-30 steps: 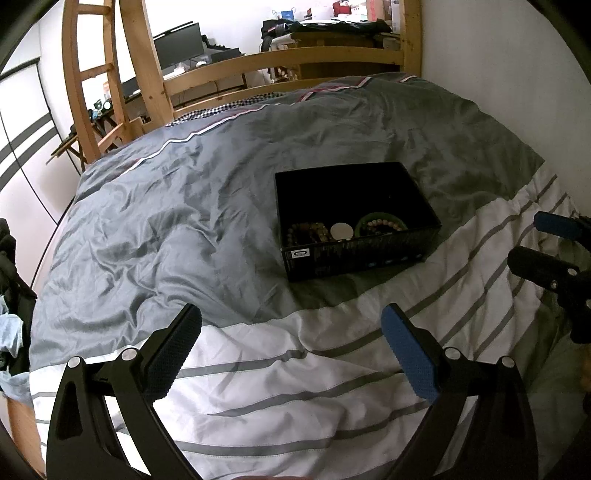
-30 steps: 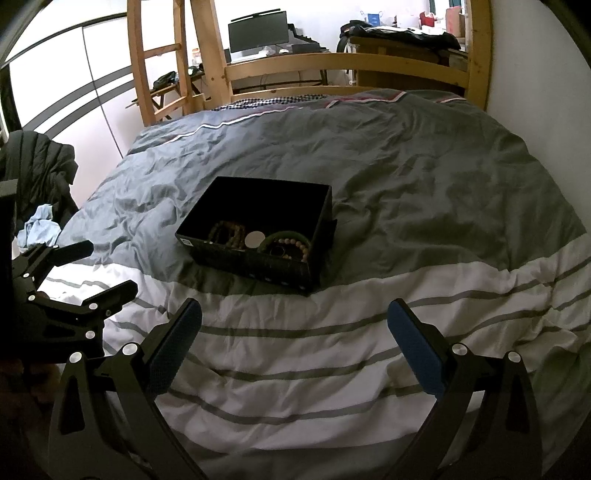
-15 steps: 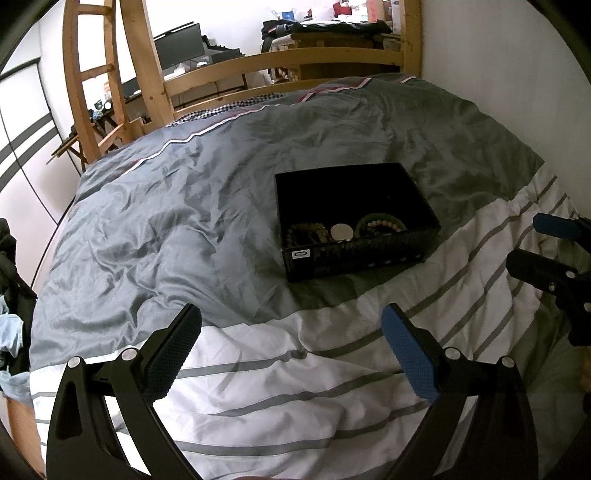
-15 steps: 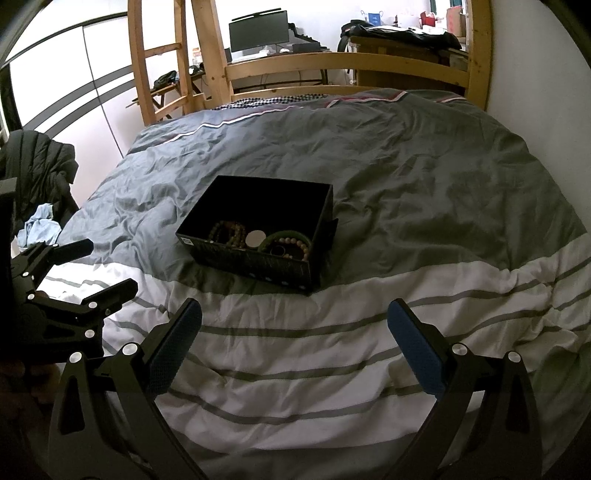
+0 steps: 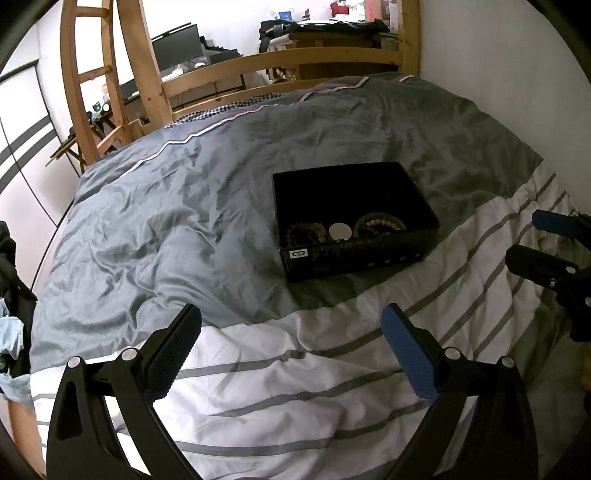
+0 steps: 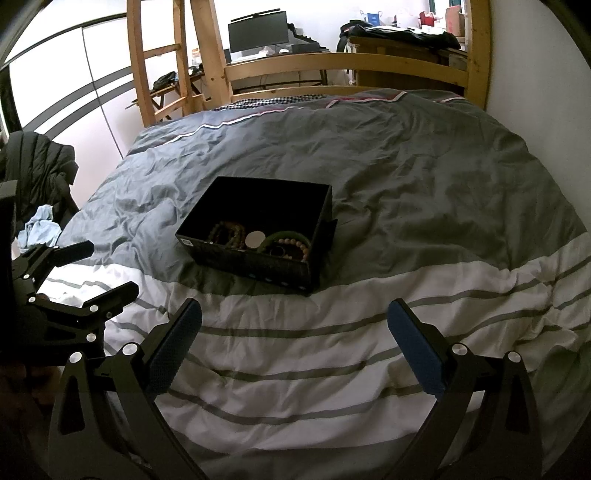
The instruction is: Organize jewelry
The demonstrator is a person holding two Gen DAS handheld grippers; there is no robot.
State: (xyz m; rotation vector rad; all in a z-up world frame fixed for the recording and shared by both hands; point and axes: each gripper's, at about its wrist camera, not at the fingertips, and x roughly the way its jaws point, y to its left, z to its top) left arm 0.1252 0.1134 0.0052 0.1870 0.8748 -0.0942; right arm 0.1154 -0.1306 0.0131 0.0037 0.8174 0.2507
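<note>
The rumpled grey duvet with white stripes (image 6: pixel 424 177) carries the open black rectangular box (image 6: pixel 321 218). Nothing has shifted this past second. My left claw (image 5: pixel 291 339) and right claw (image 6: pixel 295 332) hover just short of the box, both spread wide and empty. Inside, against its near wall, lie dark brown beads (image 6: pixel 227 232), a green bangle (image 6: pixel 282 236), pale beads (image 6: pixel 295 243), a white disc (image 6: pixel 255 239): gathered already, or awaiting sorting.

A home bedroom: a bed (image 6: pixel 406 177) with a rumpled grey-and-white striped duvet, wooden bed frame (image 6: pixel 332 62) and ladder (image 6: pixel 159 74) at the far end, a monitor (image 6: pixel 257 35) beyond.
</note>
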